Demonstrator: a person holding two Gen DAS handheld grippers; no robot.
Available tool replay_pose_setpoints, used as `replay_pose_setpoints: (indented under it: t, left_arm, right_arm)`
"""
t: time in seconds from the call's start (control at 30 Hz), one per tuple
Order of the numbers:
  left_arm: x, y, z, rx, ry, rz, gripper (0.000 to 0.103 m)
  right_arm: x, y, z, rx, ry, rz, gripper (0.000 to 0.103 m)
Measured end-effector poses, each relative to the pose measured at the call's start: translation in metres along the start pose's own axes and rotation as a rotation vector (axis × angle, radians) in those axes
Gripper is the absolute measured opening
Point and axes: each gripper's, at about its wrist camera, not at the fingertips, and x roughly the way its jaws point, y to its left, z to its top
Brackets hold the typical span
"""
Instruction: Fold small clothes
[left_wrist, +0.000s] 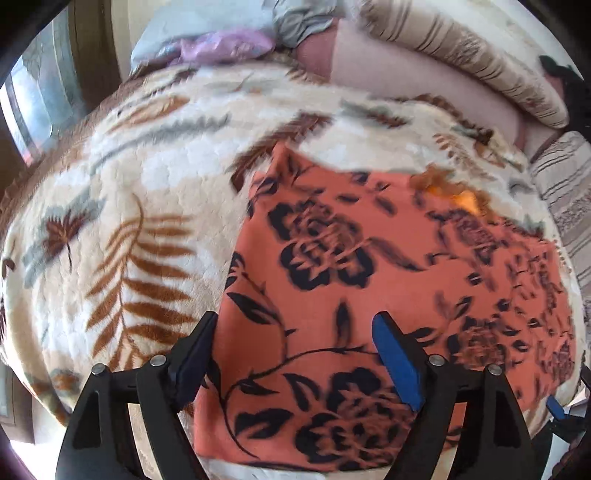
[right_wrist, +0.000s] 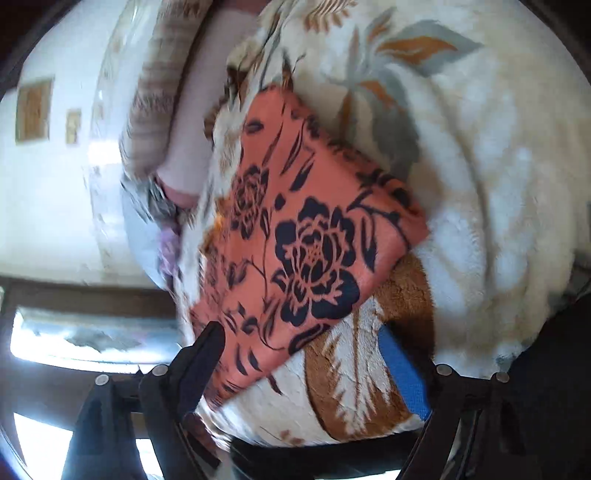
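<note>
Both views are smeared by motion blur, and the near edge of the orange floral cloth (left_wrist: 388, 280) runs out of the left wrist frame at the bottom, so its full outline cannot be made out. It lies flat, apparently folded, on a cream blanket (left_wrist: 122, 206) printed with brown ferns and grey leaves; a striped pillow (left_wrist: 465, 59) and a pale lilac bundle (left_wrist: 221, 46) sit beyond, well apart from it. The left gripper (left_wrist: 295, 325) hangs over the cloth's near part, jaws spread wide, holding nothing. The right gripper (right_wrist: 301, 339) hovers by a corner of the cloth (right_wrist: 306, 236), jaws likewise apart and empty, over blanket (right_wrist: 480, 166)
</note>
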Motion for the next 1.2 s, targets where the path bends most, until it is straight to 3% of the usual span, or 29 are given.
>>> replay_pose_setpoints:
  t: [0.1,0.43,0.8,0.93,1.03,1.13,1.17,1.2]
  left_arm:
    - [-0.019,-0.021,-0.001,0.034,-0.042,-0.019,0.085]
    - [-0.041,-0.080,-0.005,0.158,-0.074,-0.053,0.085]
    - [-0.040,-0.097,0.000,0.191,-0.072,-0.047,0.085]
    - [-0.038,-0.106,0.001,0.184,-0.078,-0.074,0.085]
    - [-0.027,-0.120,-0.003,0.193,-0.079,-0.095,0.085]
    - [0.016,-0.140,-0.018,0.268,0.034,-0.070,0.085]
    - [0.031,-0.145,-0.025,0.296,0.073,-0.042,0.086]
    - [0.028,-0.145,-0.027,0.291,0.029,-0.038,0.086]
  right_arm:
    - [-0.004,0.000,0.006,-0.004,-0.055,-0.004,0.088]
    - [-0.008,-0.008,0.023,0.062,-0.124,0.010,0.088]
    - [0.001,0.007,0.037,0.011,-0.158,-0.042,0.086]
    - [-0.002,0.015,0.036,-0.027,-0.171,-0.070,0.081]
    - [0.000,0.020,0.036,-0.073,-0.182,-0.102,0.080]
    - [0.007,0.013,0.039,-0.063,-0.176,-0.117,0.080]
    - [0.007,0.014,0.039,-0.072,-0.174,-0.122,0.078]
    - [0.007,0.017,0.039,-0.087,-0.171,-0.140,0.066]
